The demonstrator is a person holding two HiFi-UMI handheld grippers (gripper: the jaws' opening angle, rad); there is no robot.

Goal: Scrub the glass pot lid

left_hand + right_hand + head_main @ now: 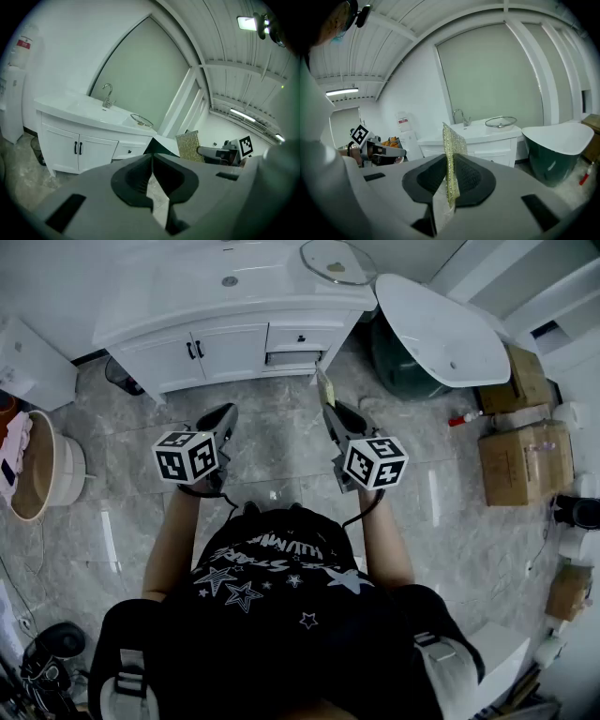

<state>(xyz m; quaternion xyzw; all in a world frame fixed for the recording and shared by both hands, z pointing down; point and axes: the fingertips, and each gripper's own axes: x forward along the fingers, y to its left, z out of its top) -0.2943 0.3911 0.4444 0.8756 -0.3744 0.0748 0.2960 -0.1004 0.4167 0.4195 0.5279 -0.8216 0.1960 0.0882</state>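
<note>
A person [281, 615] stands on a grey marble floor [272, 442] facing a white desk [169, 310] with cupboard doors, holding a tool in each hand, both angled a little downward toward it. The left tool [228, 411] has its jaws pressed together with nothing between them. The right tool [328, 411] is clamped on a gold, glittery scrub pad [451, 140], which stands upright out of its jaws. The glass pot lid [336, 261] lies on the desk's right end, to the right of the tap [108, 93], well apart from both tools and untouched. Just right of the desk stands a bathtub [441, 329], white inside and dark green outside. Cardboard boxes [525, 460] sit on the floor farther right.
</note>
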